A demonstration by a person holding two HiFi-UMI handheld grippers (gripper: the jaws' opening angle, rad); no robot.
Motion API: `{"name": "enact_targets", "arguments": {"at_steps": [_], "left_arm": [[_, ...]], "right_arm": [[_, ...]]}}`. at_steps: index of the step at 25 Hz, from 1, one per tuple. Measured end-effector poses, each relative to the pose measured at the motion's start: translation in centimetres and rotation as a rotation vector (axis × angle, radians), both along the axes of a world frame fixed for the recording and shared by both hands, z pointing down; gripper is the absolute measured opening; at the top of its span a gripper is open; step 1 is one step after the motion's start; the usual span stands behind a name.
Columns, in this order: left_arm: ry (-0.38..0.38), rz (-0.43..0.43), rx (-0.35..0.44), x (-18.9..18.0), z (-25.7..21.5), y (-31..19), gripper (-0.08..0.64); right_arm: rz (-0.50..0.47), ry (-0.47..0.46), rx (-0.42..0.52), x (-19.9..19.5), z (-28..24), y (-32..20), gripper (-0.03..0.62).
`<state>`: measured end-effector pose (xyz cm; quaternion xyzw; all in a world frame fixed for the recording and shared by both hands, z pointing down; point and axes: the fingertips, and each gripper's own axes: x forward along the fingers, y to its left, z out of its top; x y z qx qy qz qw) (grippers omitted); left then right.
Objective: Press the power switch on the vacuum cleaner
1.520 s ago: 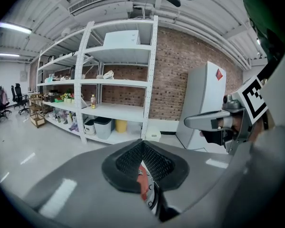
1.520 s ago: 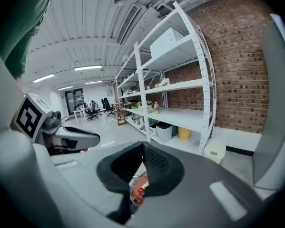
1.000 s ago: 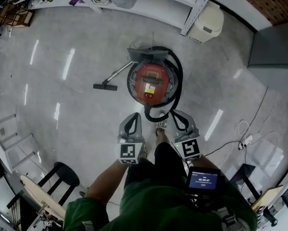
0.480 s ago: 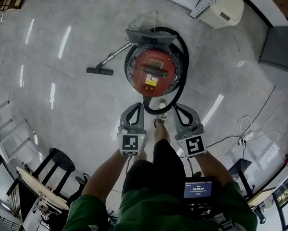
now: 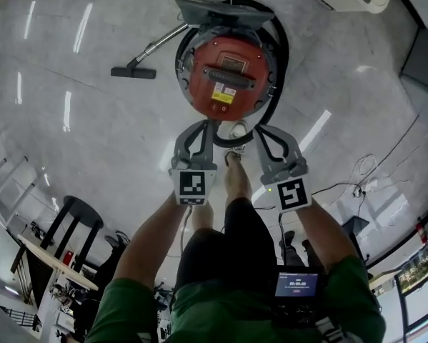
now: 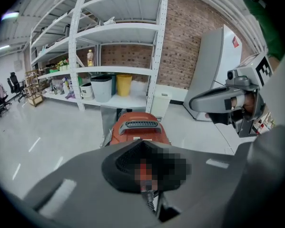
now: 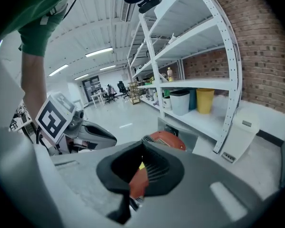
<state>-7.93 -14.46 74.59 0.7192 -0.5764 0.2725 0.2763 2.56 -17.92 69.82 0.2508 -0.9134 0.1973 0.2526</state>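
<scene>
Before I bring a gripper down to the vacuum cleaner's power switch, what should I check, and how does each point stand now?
1. Vacuum cleaner in front of both grippers: ok.
2. Power switch found: cannot tell; the top shows a handle and a yellow label, no clear switch.
3. Left gripper jaws together, holding nothing: ok.
4. Right gripper jaws together, holding nothing: ok.
5. A gripper over the red top: not ok; in the head view both tips sit at its near edge.
6. Hose clear of the way: cannot tell; it loops round the body.
</scene>
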Motion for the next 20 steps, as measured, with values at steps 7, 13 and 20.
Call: {"name": "enact_targets", "arguments": {"at_steps": [7,13,20], "left_arm": [[-0.012,0.000,-0.006,-0.4,3.8,0.2,0.008],[-0.015,0.020,-0.012,-0.1,6.2,-0.6,0.008],[-0.016,0.039,-0.042,0.0,8.2,-0.3,0.008]], "right_arm": [[-0.021,0.002,-0.012,-0.6,4.2,0.6,0.003],[-0.029,-0.002,-0.029,-1.3,6.7,0.6,0.003],[-0.057,0.003,-0.065,-2.3,9.1,1.7,0.003]]}}
